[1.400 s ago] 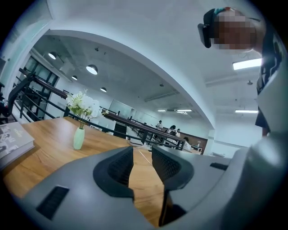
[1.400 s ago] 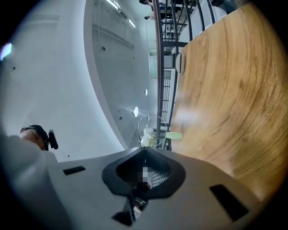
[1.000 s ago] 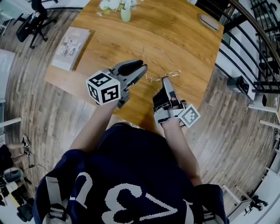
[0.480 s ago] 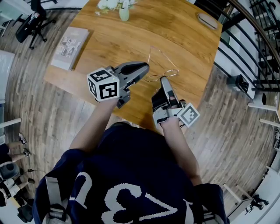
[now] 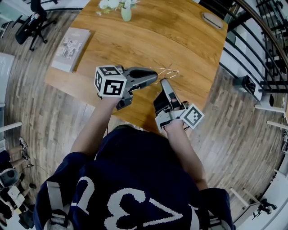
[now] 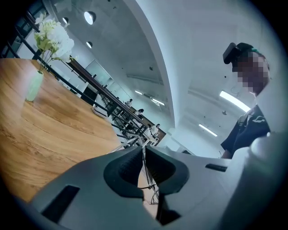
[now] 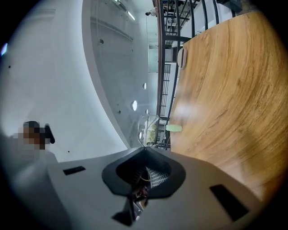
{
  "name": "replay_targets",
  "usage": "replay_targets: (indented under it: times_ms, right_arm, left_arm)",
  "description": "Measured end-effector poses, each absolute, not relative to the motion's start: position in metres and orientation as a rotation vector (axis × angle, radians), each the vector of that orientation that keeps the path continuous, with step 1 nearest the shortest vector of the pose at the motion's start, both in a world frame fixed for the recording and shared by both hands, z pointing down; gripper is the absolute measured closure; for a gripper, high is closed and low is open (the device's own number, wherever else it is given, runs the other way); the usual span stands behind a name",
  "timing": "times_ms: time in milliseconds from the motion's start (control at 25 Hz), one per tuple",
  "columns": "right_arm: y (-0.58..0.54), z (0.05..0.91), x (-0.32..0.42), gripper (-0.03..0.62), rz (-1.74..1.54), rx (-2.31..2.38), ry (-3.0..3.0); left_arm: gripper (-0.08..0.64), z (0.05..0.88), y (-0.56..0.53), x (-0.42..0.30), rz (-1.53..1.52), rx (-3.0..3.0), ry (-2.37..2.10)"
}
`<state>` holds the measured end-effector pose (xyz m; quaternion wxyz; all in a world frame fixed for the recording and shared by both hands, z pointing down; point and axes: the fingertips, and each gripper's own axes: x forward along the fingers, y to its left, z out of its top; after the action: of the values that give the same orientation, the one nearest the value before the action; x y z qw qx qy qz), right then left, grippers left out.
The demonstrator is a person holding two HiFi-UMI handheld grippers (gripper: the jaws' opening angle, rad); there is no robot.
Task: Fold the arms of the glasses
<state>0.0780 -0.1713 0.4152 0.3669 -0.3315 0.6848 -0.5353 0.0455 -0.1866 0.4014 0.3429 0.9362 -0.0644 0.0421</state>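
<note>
Thin wire-rimmed glasses (image 5: 167,70) hang just above the wooden table (image 5: 180,40), near its front edge, held between both grippers. My left gripper (image 5: 154,77) comes in from the left; in the left gripper view its jaws (image 6: 143,149) are shut on a thin glasses arm (image 6: 145,158). The arm now lies nearly flat along the frame. My right gripper (image 5: 164,81) reaches in from below and is shut on the frame. In the right gripper view a clear lens (image 7: 146,129) sticks out past the closed tips (image 7: 145,149).
A book (image 5: 69,42) lies at the table's left end. A pale green vase with white flowers (image 5: 126,13) stands at the far edge, and an oval dish (image 5: 213,21) sits at the far right. An office chair (image 5: 33,20) and a stair railing (image 5: 270,54) flank the table.
The left gripper moved right toward the glasses and closed from open onto the raised arm. That arm swung down toward the frame. The right gripper kept still.
</note>
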Motion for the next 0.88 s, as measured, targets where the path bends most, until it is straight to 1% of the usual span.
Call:
replay_targets:
  times_ms: [200, 400, 520, 800, 880]
  right_arm:
    - [-0.171, 0.420, 0.078, 0.565, -1.384, -0.858, 1.762]
    - [-0.172, 0.420, 0.082, 0.565, -1.383, -0.864, 1.741]
    - [-0.173, 0.419, 0.086, 0.565, -1.374, -0.874, 1.729]
    - [-0.175, 0.416, 0.092, 0.566, -1.354, -0.881, 1.735]
    - [-0.175, 0.415, 0.091, 0.566, -1.356, -0.876, 1.738]
  left_arm:
    - [0.528, 0.408, -0.181, 0.051, 0.155, 2.434, -0.135]
    - [0.524, 0.406, -0.184, 0.046, 0.140, 2.464, -0.183]
    - [0.473, 0.409, -0.185, 0.038, 0.153, 2.458, -0.220]
    - [0.408, 0.422, -0.205, 0.008, 0.141, 2.403, -0.394]
    - [0.405, 0.418, -0.215, 0.007, 0.106, 2.406, -0.427]
